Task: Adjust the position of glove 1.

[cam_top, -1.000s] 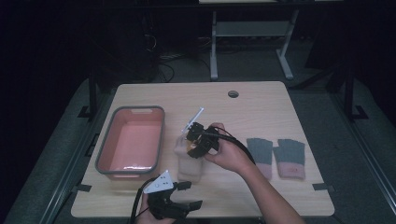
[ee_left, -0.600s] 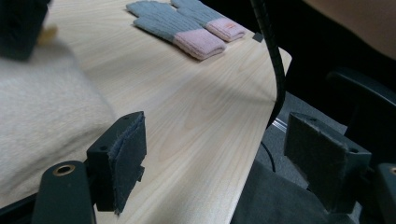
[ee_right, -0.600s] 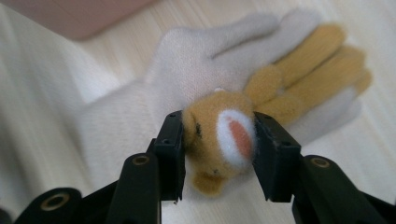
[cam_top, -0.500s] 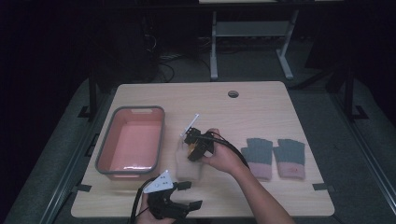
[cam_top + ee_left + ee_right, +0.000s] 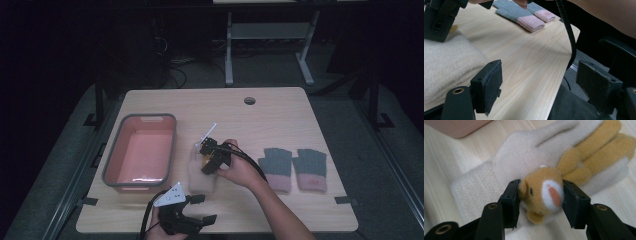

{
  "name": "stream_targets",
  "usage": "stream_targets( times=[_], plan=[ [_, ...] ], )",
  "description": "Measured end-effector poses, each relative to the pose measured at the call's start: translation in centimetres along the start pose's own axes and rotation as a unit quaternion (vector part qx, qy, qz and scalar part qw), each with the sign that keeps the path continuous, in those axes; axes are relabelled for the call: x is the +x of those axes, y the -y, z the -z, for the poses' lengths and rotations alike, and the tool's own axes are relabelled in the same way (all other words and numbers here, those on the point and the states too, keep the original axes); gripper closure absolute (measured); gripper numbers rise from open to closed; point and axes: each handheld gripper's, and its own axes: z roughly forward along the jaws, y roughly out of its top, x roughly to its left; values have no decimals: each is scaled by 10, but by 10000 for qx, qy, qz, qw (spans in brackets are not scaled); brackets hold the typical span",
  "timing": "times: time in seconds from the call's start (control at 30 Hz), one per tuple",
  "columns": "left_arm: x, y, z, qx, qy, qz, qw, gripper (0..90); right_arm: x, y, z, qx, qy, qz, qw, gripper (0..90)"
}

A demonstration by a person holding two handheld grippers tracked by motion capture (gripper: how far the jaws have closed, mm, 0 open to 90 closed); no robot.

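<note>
Mitten point(image 5: 201, 175), cream and fluffy, lies on the table point(image 5: 280, 120) just beside the pink tub point(image 5: 141, 152). From the high view, the right gripper point(image 5: 209, 159) sits right on top of it. A second ago that gripper was higher up; now it has come down onto the mitten. The left gripper point(image 5: 192, 220) waits at the near edge of the table and has not moved. Two grey and pink gloves point(image 5: 295, 167) lie off to the right, same as before.

Next, the left gripper view. Its jaws stand wide apart with nothing between them. The cream mitten point(image 5: 446, 65) is just to one side, and the grey gloves point(image 5: 521, 15) lie farther away.

Last, the right gripper view. A little orange bunny face point(image 5: 542, 192) is sewn on the mitten point(image 5: 506, 170), with long orange ears point(image 5: 594, 152). The right gripper point(image 5: 540, 200) has its jaws on both sides of the bunny head. The jaws have just been opening, so I think the pinch is letting go and the mitten is being left here on the table.
</note>
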Motion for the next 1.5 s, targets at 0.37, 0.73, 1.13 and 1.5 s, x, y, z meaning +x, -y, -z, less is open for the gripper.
stream_targets(
  times=[0.37, 0.73, 1.13, 1.5],
  plan=[
    [0, 0, 0, 8, 10, -12, 10000, 215, 5, -13, 18, -574, -2, 59, 9983, 477],
    [-1, 0, 1, -5, 24, 20, 10000, 216, 21, -35, -10, -250, 60, 494, 9984, 535],
    [0, 0, 1, -4, 42, 35, 10000, 215, 10, -18, -16, 20, 269, 823, 9962, 533],
    [4, -1, -2, -35, 176, 351, 9992, 216, -10, 16, 0, -109, 155, 624, 9979, 483]
  ],
)
